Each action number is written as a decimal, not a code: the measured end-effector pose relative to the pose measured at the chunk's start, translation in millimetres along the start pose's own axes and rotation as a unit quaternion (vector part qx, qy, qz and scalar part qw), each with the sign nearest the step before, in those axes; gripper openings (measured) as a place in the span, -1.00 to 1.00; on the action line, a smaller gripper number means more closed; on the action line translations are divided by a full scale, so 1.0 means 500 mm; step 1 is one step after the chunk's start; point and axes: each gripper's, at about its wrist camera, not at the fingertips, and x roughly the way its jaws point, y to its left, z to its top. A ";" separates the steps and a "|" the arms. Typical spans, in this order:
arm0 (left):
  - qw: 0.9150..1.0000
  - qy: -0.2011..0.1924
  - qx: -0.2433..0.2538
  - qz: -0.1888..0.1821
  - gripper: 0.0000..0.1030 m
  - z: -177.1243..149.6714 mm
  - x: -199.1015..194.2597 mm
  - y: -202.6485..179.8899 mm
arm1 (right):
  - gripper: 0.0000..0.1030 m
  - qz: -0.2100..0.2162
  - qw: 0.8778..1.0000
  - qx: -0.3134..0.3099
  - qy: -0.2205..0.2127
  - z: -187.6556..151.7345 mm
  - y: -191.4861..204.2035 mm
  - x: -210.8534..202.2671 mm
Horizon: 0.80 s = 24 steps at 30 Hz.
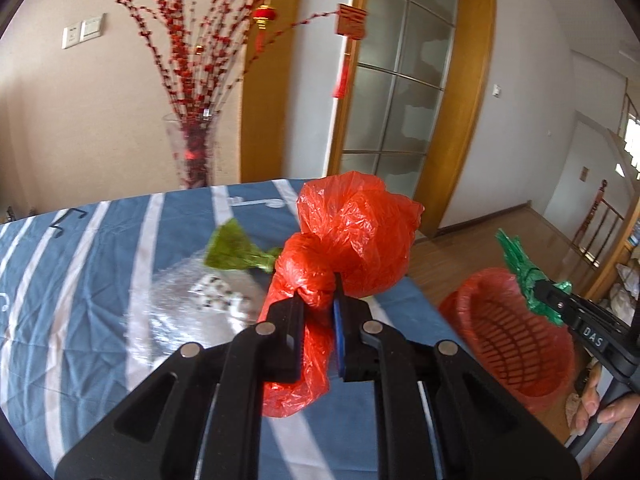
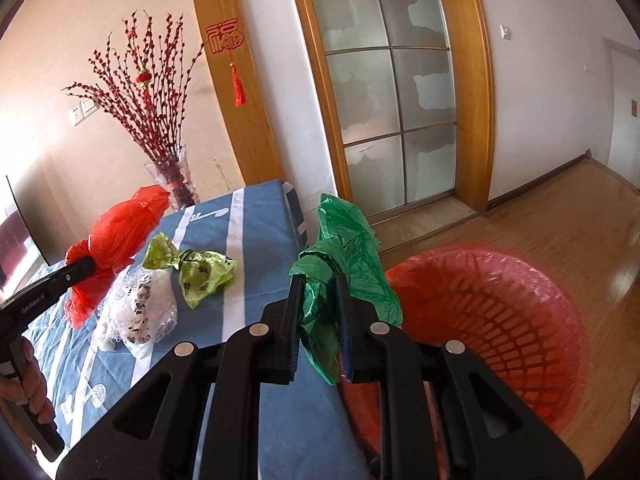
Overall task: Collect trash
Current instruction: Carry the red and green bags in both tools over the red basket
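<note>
Our left claw [image 1: 318,294] is clamped on the knotted neck of a red plastic bag [image 1: 356,236], lifted above the right part of the bench [image 1: 80,264]. Our right claw [image 2: 318,292] is pinched on a crumpled dark green plastic bag [image 2: 344,248], held off the bench's right edge, beside the rim of a red slotted waste basket [image 2: 492,312] that stands on the wooden floor [image 2: 580,232].

On the bench, covered in a blue cloth with white stripes, we see two more pieces of trash lying just beside each other: a yellow-green bag [image 2: 200,272] tied in the middle and a clear wrapper [image 2: 140,312] with what seems to be dark print, though glare blurs it. Behind the bench a glass vase [image 2: 176,184] of red-budded branches stands near the wall.
</note>
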 end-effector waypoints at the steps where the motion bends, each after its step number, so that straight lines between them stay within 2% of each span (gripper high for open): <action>1: 1.000 0.001 0.002 -0.005 -0.76 -0.001 0.001 -0.010 | -0.68 -0.005 1.000 -0.001 -0.002 0.000 -0.005 -0.004; 16: 0.995 0.024 0.035 -0.086 -0.76 -0.029 0.033 -0.188 | -0.68 -0.061 0.998 0.021 -0.020 0.008 -0.113 -0.055; 24: 0.992 0.039 0.042 -0.112 -0.76 -0.042 0.054 -0.242 | -0.68 -0.077 0.996 0.038 -0.024 0.003 -0.156 -0.070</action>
